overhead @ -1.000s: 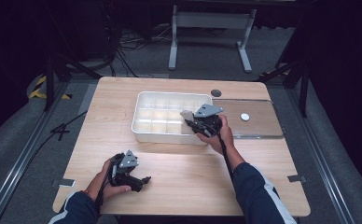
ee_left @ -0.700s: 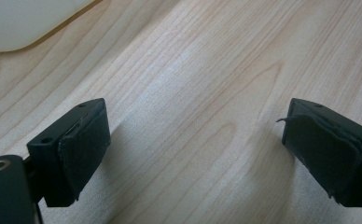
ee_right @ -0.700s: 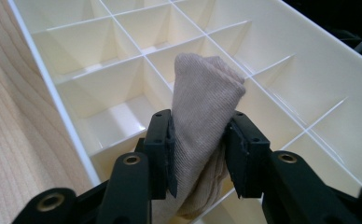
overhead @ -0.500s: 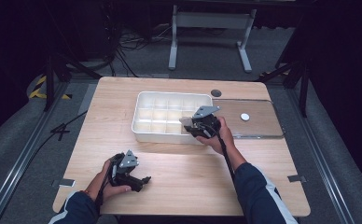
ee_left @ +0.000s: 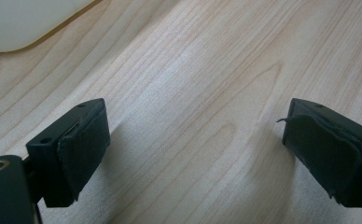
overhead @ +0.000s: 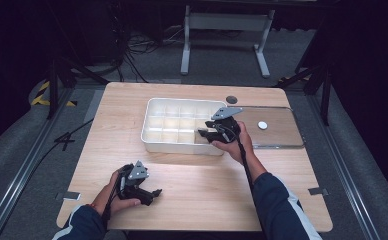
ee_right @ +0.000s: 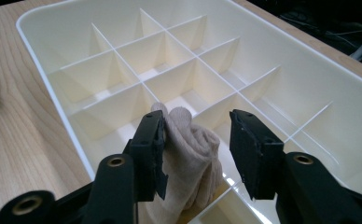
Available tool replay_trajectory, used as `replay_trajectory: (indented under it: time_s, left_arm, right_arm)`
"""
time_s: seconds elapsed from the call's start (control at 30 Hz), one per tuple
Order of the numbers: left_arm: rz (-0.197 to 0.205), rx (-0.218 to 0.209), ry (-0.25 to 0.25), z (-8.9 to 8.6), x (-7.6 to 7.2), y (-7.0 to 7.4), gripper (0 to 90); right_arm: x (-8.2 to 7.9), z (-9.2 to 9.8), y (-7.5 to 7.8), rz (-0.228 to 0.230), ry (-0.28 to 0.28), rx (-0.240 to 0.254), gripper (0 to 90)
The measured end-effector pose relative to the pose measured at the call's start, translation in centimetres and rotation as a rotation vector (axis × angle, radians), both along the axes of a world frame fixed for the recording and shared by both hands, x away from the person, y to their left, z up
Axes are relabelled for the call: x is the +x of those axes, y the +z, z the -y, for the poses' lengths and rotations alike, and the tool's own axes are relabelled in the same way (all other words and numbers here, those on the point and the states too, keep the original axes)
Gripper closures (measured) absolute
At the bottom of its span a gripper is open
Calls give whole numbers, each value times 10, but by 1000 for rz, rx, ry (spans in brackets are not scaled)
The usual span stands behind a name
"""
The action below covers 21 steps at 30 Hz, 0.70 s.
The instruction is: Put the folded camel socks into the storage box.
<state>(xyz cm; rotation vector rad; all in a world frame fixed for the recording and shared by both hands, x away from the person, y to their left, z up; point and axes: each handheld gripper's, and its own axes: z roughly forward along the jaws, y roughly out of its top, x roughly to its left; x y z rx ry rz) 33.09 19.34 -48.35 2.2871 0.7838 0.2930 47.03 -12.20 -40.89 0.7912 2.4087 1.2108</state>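
Over the near right corner of a white divided tray [overhead: 154,134], the right gripper [ee_right: 195,140], jaws spread, with a beige knitted cloth, perhaps a glove or sock [ee_right: 191,149], standing between them in a compartment at the tray's near edge. Cloth against the left-hand jaw in the right gripper view, clear of the other, so loose rather than pinched. Seemingly caught at the point of letting go, the cloth just set into its compartment, though a fresh grab cannot be ruled out. Other compartments visible there bare. Low over the wooden table [overhead: 197,182] near the front edge, well apart from the tray, the left gripper [overhead: 152,194], jaws wide and holding nothing. To the tray's right, a clear flat lid [overhead: 277,137] with a small white disc [overhead: 262,125] on it. Next, likely: a straight lift clear of the thin dividers without snagging the knit.
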Motion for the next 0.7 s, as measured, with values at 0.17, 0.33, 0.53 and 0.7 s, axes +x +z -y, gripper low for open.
replay_trajectory:
  time_s: [0.17,0.33,0.53,0.7]
  left_arm:
    - [-3,-4,2,0,0,0,76]
    - [0,-3,2,0,0,0,76]
    - [-3,-7,4,0,0,0,76]
    - [0,-2,2,0,0,0,76]
  right_arm:
    - [2,-3,-1,-22,6,-17,654]
    - [6,-9,-4,-71,22,-46,716]
    - [10,-14,-4,-130,39,-105,785]
    - [11,-16,-6,-150,36,-158,799]
